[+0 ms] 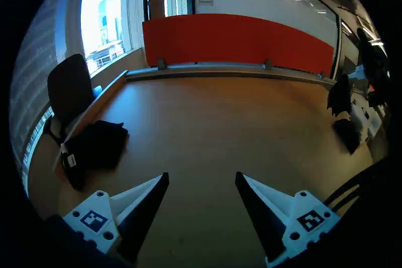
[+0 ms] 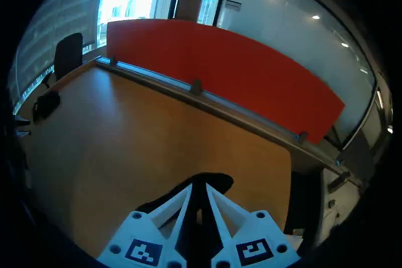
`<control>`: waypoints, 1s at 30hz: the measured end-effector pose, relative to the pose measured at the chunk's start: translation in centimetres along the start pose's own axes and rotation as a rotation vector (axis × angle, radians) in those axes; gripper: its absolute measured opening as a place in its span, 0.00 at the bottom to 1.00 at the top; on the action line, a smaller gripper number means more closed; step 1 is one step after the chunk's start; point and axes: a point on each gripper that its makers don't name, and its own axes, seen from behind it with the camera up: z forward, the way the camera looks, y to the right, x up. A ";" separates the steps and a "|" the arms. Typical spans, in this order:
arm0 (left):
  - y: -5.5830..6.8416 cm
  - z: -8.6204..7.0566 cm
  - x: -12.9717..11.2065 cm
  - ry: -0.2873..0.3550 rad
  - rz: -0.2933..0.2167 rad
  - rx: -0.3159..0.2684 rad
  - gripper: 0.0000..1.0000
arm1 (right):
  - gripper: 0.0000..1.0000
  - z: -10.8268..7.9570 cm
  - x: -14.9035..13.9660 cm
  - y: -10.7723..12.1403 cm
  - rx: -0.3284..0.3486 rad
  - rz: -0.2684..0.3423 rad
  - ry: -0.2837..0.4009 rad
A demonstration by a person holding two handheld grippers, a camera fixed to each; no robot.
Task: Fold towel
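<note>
Right gripper (image 2: 199, 186) pinches dark towel (image 2: 221, 181), left gripper (image 1: 201, 174) spread
Limp, light cloth (my guess): take a corner

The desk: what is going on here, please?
A person works two grippers over a wooden desk. The right gripper looks shut on a dark cloth, probably the towel, just above the desk. The left gripper is open and holds nothing. A black bundle lies near the desk's edge, by a chair.

Black towel (image 2: 221, 181) — red screen (image 2: 226, 72) — orange-brown desk (image 2: 125, 132)
</note>
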 end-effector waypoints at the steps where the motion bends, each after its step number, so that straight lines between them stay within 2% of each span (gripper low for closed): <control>1: 0.0 0.0 0.0 0.000 0.002 0.000 0.98 | 0.05 0.0 -0.1 0.1 -0.001 0.005 -0.001; 21: 0.3 -0.7 -0.1 -0.005 0.027 -0.002 0.98 | 0.05 0.7 -4.0 1.0 -0.012 0.065 -0.042; 30: 0.6 -0.7 -0.3 -0.005 0.023 -0.007 0.98 | 0.05 -0.7 -7.4 1.0 -0.024 0.106 -0.080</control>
